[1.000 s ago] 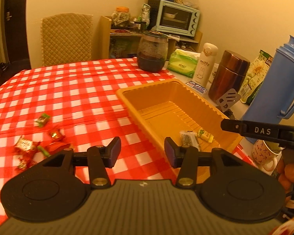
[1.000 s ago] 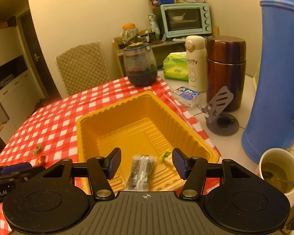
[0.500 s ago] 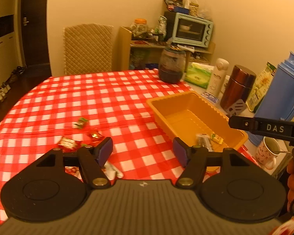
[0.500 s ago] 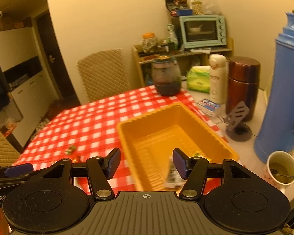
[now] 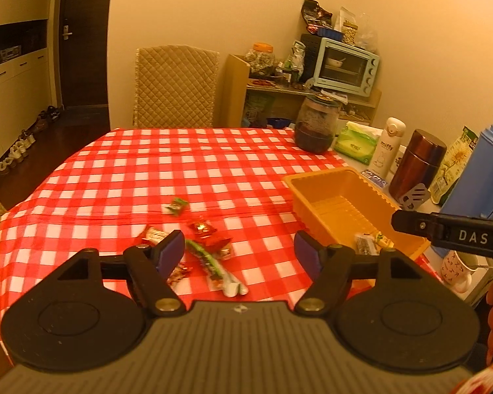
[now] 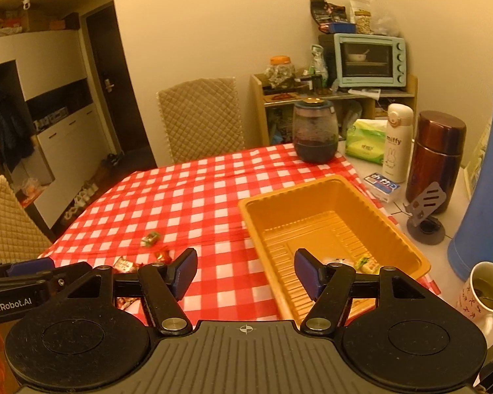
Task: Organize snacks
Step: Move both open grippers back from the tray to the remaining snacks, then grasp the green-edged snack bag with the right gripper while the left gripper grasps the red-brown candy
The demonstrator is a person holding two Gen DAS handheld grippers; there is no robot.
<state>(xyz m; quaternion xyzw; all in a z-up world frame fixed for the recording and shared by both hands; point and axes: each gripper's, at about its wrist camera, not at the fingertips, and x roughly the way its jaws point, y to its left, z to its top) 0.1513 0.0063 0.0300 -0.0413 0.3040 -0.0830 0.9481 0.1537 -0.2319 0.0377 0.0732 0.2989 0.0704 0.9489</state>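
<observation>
- Orange tray (image 6: 407,246) at the frame's right holds two snacks (image 5: 373,243).
- I see my left gripper (image 5: 239,251) and right gripper (image 6: 246,274) opening, both empty.
- Loose candies (image 5: 210,249) lie at centre.

The left gripper's (image 5: 239,251) near finger covered part of the candy wrappers (image 5: 210,256) at six o'clock on the checked cloth, and their print was too small to read. In the yellow tray (image 6: 394,229), the right gripper's (image 6: 246,274) finger hid most of a pale packet (image 6: 337,259); what it was could not be told. The blue flask (image 6: 483,203) at three o'clock ran off the frame edge. A mug (image 6: 483,295) at four o'clock was partly cut off.
</observation>
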